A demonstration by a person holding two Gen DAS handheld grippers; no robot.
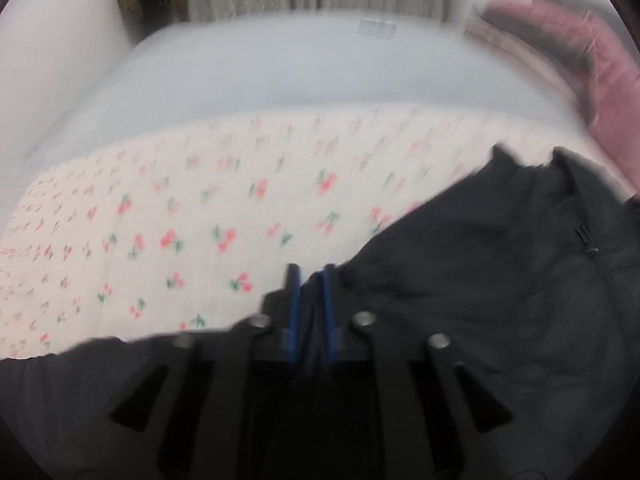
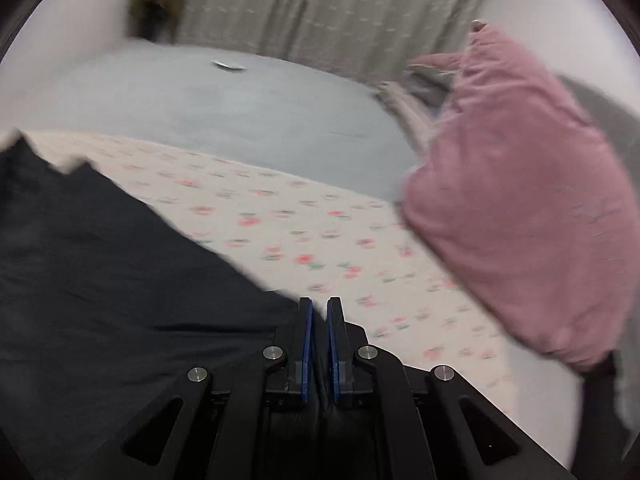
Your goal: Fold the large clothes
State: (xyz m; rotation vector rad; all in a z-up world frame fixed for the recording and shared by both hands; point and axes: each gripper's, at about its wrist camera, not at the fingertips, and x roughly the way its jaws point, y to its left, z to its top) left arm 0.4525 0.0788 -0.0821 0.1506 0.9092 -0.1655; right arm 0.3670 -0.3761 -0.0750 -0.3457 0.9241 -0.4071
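Through the left wrist view I see my left claw (image 1: 311, 280) clamped on a fold of the black garment (image 1: 480, 288), dark cloth bunched between its blue pads (image 1: 294, 304). The garment lies on the cherry-print sheet (image 1: 200, 208) of the bed, spreading to the right of that claw, with a zipper (image 1: 586, 240) showing near the right edge. In the right wrist view my right claw (image 2: 320, 308) has its pads drawn together on the garment's edge, black fabric pinched low between them, and the rest of the cloth spreads away to the left. A pink pillow (image 2: 520, 200) sits on the bed to the right, just beside the printed sheet. Beyond the sheet I see a pale blue cover (image 2: 220, 104), then a grey curtain (image 2: 320, 8). Both views are blurred.
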